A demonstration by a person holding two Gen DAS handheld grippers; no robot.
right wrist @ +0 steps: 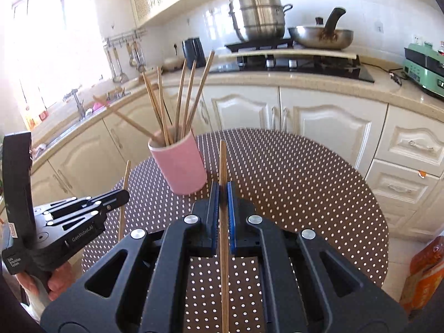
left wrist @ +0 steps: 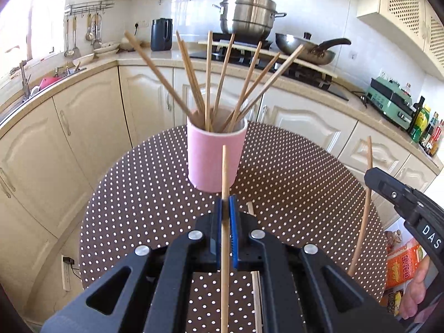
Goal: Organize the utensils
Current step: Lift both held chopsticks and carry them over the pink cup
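Over the dotted table (left wrist: pixel 138 194) near the pink cup (left wrist: pixel 215 155), each tool, left (left wrist: pixel 229 208) and right (right wrist: pixel 221 194), clamps one upright chopstick.

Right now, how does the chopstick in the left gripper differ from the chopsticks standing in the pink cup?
The held chopstick is single and clamped upright in the shut left gripper, outside the pink cup. The cup's chopsticks are several, loose, and fan out at different tilts. Both look like plain wooden sticks of a similar colour.
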